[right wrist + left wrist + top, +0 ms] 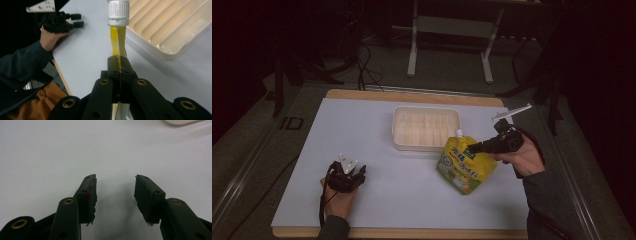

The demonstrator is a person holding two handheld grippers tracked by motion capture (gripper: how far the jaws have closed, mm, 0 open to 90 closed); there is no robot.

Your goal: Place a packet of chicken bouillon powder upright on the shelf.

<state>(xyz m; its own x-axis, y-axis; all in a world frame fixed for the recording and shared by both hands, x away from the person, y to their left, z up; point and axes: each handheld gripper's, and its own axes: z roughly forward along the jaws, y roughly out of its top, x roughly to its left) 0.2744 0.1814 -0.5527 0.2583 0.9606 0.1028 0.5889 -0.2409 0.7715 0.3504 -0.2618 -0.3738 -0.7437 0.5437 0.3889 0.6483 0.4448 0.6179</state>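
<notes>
Right gripper (pixel 119 71) clamped on the yellow pouch (pixel 464 164) by its top edge below the white cap (pixel 118 12), near-right of the cream tray (pixel 426 128). Best to lift it level and carry it over the tray rim. Left gripper (pixel 115 195), jaws apart, idles on the white table (pixel 377 145). Label print is unreadable; pouch bottom is hidden in the right gripper view.

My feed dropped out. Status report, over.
Right gripper shut on yellow pouch near its white cap. Left gripper open, empty, over table. Tray beside pouch, path unobstructed.
</notes>
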